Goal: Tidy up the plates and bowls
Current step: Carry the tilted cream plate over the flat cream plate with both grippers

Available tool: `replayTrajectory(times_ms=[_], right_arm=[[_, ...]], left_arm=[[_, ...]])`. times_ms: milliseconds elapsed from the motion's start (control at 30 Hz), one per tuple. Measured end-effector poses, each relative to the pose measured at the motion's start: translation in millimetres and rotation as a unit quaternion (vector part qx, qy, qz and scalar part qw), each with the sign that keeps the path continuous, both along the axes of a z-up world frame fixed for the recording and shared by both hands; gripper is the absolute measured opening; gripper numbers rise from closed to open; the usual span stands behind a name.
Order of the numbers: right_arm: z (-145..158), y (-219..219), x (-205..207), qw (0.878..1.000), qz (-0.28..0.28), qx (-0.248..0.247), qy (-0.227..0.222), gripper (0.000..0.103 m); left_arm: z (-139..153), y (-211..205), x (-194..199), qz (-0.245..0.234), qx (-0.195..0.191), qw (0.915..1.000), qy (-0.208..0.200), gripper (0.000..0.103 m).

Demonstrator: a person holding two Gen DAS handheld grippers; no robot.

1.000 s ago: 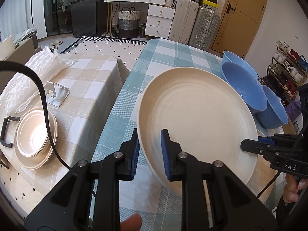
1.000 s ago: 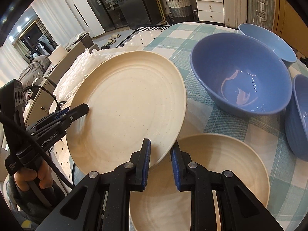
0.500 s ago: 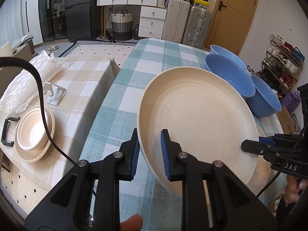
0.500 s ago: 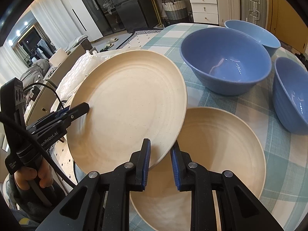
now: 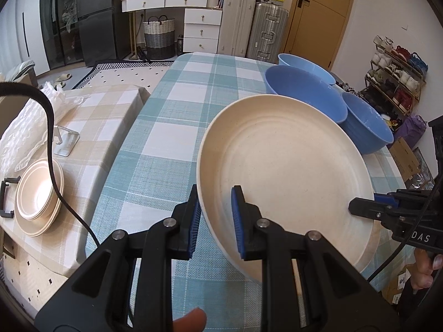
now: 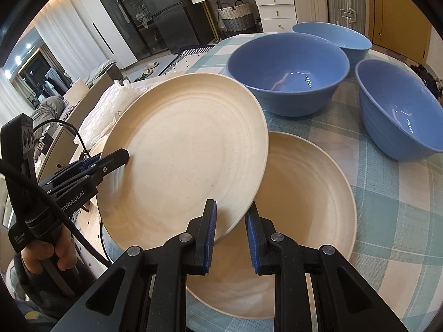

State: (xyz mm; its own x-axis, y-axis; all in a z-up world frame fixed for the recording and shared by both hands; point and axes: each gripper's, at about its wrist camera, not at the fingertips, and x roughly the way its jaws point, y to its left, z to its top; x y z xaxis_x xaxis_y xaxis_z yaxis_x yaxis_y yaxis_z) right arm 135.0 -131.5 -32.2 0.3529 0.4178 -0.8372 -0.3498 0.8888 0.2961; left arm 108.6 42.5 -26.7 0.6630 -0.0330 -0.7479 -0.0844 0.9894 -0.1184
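A large cream plate point(image 5: 285, 171) is held tilted above the teal checked table point(image 5: 177, 127). My left gripper point(image 5: 215, 222) is shut on its near rim. My right gripper point(image 6: 230, 233) is shut on the opposite rim of the same plate point(image 6: 188, 149); it also shows in the left wrist view point(image 5: 368, 207). A second cream plate point(image 6: 301, 193) lies flat on the table under it. Three blue bowls point(image 6: 288, 69) point(image 6: 398, 110) point(image 6: 335, 38) stand behind it.
A lower side table with a beige checked cloth point(image 5: 102, 110) stands left. It holds a stack of cream bowls on a plate point(image 5: 38, 193), a metal stand point(image 5: 65, 142) and bubble wrap point(image 5: 25, 132). Drawers, suitcases and a door stand far behind.
Both grippers have lifted the plate and drawn it back toward me. More of the second plate and a third blue bowl now show beneath and behind it.
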Motion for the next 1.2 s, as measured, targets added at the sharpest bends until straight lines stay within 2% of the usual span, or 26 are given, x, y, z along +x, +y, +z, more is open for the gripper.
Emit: replayTrajectory(times_ms=[900, 1200], right_arm=[[-5, -58, -36, 0.998, -0.057, -0.001, 0.005, 0.021], [-8, -64, -41, 0.998, -0.064, -0.011, 0.007, 0.021]], left_arm=[[-13, -74, 6, -0.06, 0.018, 0.998, 0.009, 0.019], [-23, -85, 7, -0.071, 0.016, 0.9972, 0.017, 0.019]])
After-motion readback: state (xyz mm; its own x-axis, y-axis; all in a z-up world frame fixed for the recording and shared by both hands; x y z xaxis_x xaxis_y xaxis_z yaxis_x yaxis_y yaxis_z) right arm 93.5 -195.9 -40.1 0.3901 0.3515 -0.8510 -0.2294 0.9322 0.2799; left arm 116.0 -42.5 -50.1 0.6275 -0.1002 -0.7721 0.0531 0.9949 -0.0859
